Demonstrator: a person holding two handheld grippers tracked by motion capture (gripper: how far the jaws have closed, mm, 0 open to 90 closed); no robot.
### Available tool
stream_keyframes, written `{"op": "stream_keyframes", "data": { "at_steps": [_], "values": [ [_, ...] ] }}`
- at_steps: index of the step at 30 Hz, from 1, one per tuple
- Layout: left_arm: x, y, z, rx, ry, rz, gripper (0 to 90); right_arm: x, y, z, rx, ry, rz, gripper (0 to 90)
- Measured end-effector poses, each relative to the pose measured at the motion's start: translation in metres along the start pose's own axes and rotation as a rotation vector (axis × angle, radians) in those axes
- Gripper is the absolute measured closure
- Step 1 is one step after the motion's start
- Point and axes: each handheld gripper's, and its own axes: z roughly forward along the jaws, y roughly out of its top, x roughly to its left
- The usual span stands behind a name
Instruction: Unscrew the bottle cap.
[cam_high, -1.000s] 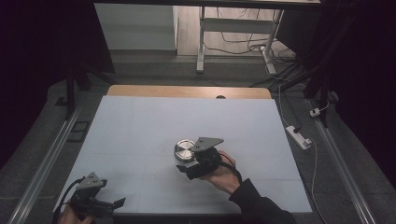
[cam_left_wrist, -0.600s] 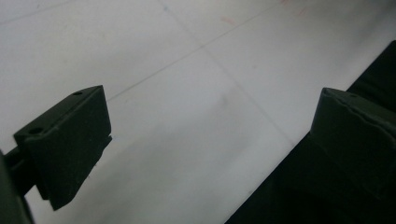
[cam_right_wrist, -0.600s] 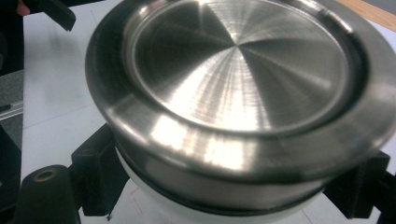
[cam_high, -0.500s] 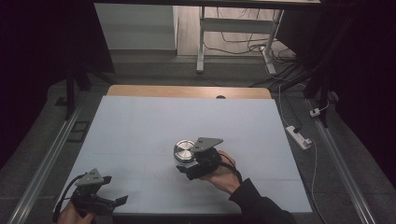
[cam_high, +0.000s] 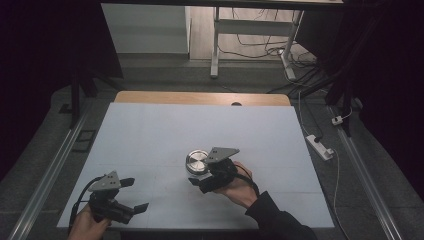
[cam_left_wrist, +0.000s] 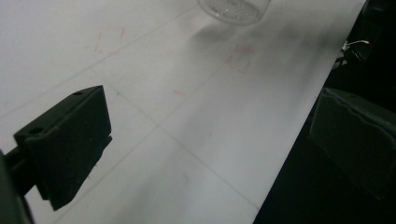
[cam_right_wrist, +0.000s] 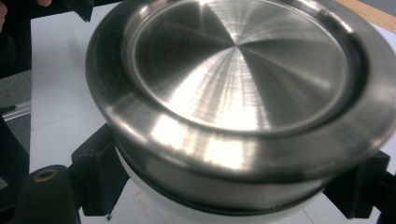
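Note:
A small jar with a brushed metal lid (cam_high: 197, 161) stands on the white table sheet (cam_high: 200, 125), just below its middle. My right gripper (cam_high: 199, 175) is shut on the jar. In the right gripper view the lid (cam_right_wrist: 238, 84) looms large, and the two black pads (cam_right_wrist: 98, 172) press on the jar's pale body under its rim. My left gripper (cam_high: 134, 194) hovers at the near left corner, open, with nothing between its fingers. In the left gripper view its pads (cam_left_wrist: 70, 144) stand far apart over the sheet, and the jar's clear base (cam_left_wrist: 233, 9) shows at the top edge.
A wooden strip (cam_high: 200, 97) borders the table's far edge. A white power strip (cam_high: 320, 146) lies on the floor to the right, with cables behind it. Metal rails run along both sides of the table. A pale frame leg (cam_high: 215, 45) stands beyond.
My left gripper has lifted and moved a little forward and to the right. The right gripper and the jar have stayed where they were.

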Motion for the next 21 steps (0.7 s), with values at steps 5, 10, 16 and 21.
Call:
{"op": "stream_keyframes", "data": {
  "at_steps": [5, 10, 16, 21],
  "values": [
    [-0.001, 0.012, 0.003, -0.009, -0.016, 0.022, 0.0, 0.001, 0.0, 0.0, -0.001, 0.003, -0.003, 15.0],
    [-0.003, 0.03, 0.01, 0.015, -0.022, 0.059, 0.0, 0.002, 0.001, 0.0, -0.004, 0.007, 0.001, 15.0],
    [-0.006, 0.047, 0.017, 0.03, -0.034, 0.089, 0.0, 0.002, 0.001, 0.001, -0.002, 0.01, 0.0, 15.0],
    [-0.007, 0.058, 0.022, 0.038, -0.039, 0.109, 0.0, 0.002, 0.001, 0.002, -0.001, 0.012, -0.002, 15.0]
  ]
}}
